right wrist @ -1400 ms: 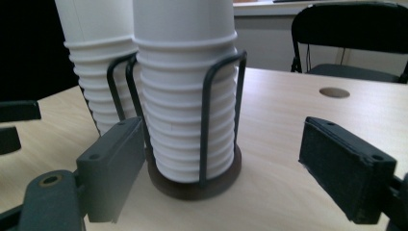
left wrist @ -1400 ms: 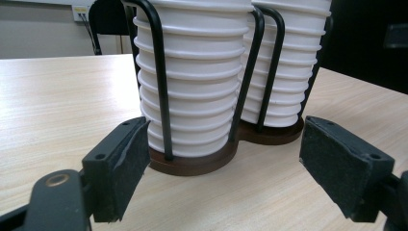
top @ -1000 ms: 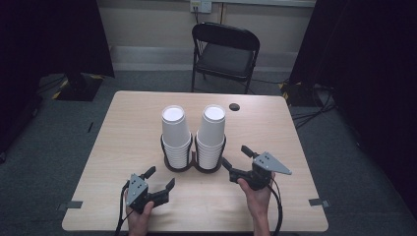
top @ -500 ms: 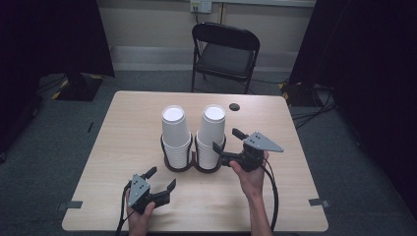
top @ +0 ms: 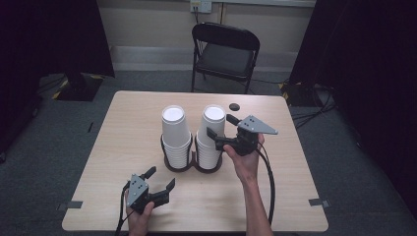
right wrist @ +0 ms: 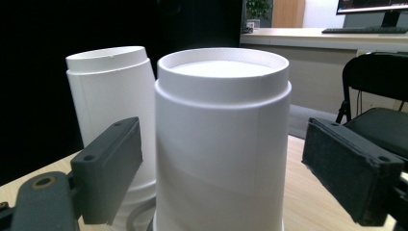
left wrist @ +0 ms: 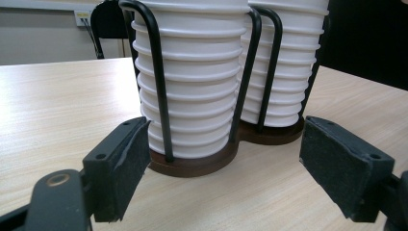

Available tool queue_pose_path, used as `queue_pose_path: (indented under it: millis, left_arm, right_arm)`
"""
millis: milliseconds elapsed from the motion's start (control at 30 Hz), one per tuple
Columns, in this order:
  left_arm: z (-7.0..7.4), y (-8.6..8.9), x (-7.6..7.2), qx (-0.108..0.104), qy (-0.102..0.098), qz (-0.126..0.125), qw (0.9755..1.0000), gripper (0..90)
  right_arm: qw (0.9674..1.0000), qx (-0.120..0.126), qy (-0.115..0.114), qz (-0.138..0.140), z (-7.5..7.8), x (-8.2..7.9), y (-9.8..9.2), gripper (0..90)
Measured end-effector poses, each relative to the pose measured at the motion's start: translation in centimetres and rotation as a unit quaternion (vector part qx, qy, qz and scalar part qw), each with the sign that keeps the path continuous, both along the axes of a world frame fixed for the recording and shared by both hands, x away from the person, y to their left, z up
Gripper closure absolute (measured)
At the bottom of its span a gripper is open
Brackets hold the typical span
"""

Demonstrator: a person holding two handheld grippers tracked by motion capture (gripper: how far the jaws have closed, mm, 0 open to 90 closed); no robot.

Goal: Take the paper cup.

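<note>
Two upside-down stacks of white paper cups stand in a black wire holder (top: 189, 164) on a brown base at the table's middle. The left stack (top: 175, 132) and the right stack (top: 211, 132) lean slightly apart. My right gripper (top: 220, 126) is raised beside the top of the right stack (right wrist: 221, 144), open, its jaws on either side of the top cup without touching it. Low near the front edge, my left gripper (top: 161, 178) rests open and faces the holder's base (left wrist: 192, 163), nothing between its jaws.
A small black disc (top: 234, 106) lies on the table behind the cups. A black folding chair (top: 223, 51) stands beyond the far edge. Cables trail from both grippers toward the table's near edge (top: 196, 228).
My right gripper has risen from the tabletop and moved forward and left to the top of the right cup stack. The left gripper has stayed put.
</note>
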State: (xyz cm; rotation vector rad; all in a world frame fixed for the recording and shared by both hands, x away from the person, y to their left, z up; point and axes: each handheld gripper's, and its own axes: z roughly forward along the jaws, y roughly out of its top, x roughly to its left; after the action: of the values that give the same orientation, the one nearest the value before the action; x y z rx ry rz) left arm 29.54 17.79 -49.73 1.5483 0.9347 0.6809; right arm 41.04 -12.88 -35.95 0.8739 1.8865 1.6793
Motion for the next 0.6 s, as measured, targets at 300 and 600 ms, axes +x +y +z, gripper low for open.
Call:
queue_pose_path:
  millis: [300, 600]
  left_arm:
    - [0.0, 0.0, -0.1, 0.002, -0.004, 0.002, 1.0, 17.9]
    - [0.0, 0.0, 0.0, 0.003, -0.002, 0.007, 1.0, 17.9]
  right_arm:
    - [0.9997, -0.011, 0.014, 0.014, -0.2, 1.6, 1.1, 13.3]
    - [0.9987, -0.027, 0.037, 0.023, -1.3, 2.8, 2.1, 13.0]
